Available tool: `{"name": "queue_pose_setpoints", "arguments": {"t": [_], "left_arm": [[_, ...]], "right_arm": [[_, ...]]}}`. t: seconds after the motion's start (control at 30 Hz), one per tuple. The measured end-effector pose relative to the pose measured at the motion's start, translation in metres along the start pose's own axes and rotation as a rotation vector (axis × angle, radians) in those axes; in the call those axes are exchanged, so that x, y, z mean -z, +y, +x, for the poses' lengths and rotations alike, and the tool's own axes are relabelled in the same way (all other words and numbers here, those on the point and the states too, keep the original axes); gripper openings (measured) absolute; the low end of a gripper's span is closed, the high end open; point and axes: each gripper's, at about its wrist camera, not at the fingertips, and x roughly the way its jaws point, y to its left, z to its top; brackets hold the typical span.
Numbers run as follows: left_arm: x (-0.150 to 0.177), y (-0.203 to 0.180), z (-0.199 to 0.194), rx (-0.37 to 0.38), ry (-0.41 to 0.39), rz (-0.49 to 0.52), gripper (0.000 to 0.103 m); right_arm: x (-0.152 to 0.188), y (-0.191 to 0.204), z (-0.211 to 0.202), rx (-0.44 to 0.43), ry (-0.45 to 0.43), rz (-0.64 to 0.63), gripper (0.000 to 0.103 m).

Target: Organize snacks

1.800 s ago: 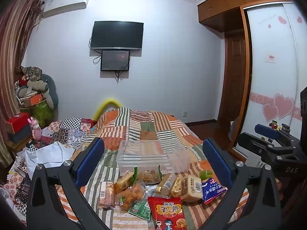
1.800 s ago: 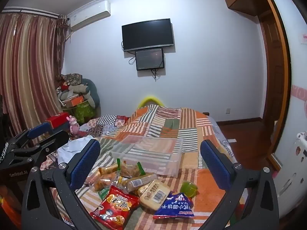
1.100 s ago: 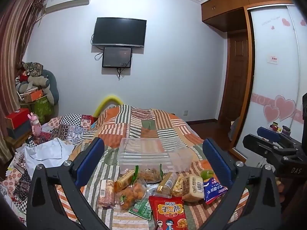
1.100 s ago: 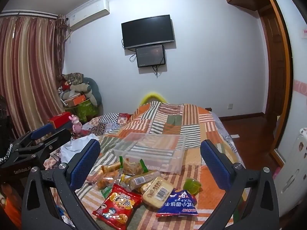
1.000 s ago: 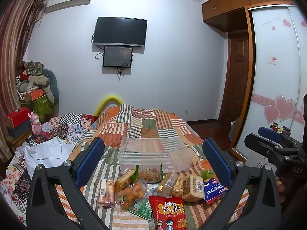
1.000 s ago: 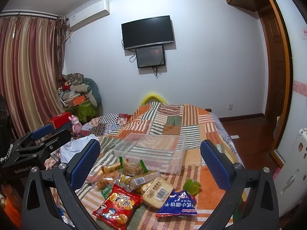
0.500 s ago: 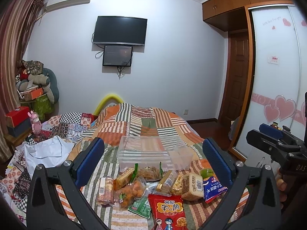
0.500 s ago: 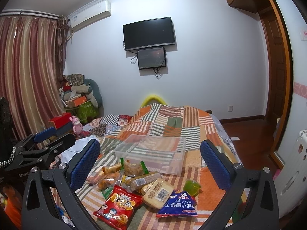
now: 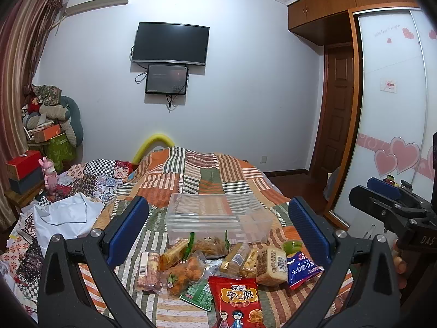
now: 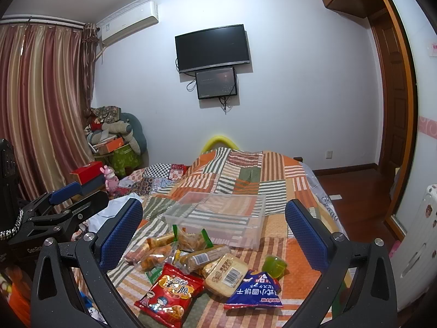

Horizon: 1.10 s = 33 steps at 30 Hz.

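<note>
A pile of snack packs lies on the striped bed quilt: a red bag, a blue bag, a beige cake pack, a green jelly cup and several small packs. A clear plastic box stands empty just behind them. My left gripper is open and empty above the pile. My right gripper is open and empty, held to the right; it also shows in the left wrist view.
The bed quilt stretches back toward the wall with a TV. A white cloth and patterned fabrics lie on the left. A wardrobe with sliding doors stands on the right. Curtains and stacked boxes are on the left.
Both grippers have drifted slightly, staying open and empty. The snacks and the box have not moved.
</note>
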Motion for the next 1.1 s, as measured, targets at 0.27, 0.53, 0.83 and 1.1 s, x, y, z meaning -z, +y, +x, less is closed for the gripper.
{"name": "queue_pose_setpoints", "arguments": {"t": [0.27, 0.53, 0.83, 1.1], "left_arm": [[-0.001, -0.0025, -0.0032, 0.0, -0.009, 0.01, 0.103], [-0.0019, -0.0042, -0.0053, -0.007, -0.015, 0.011, 0.103], [-0.0041, -0.0046, -0.0071, -0.001, -0.015, 0.006, 0.103], [-0.0055, -0.0027, -0.007, -0.002, -0.013, 0.003, 0.103]], "right_arm": [[0.0012, 0.0017, -0.0009, -0.001, -0.003, 0.001, 0.103], [0.001, 0.0019, -0.0019, -0.008, -0.005, 0.009, 0.103], [0.0006, 0.002, -0.0023, -0.01, -0.005, 0.009, 0.103], [-0.0005, 0.0021, -0.0028, -0.01, -0.002, 0.013, 0.103]]}}
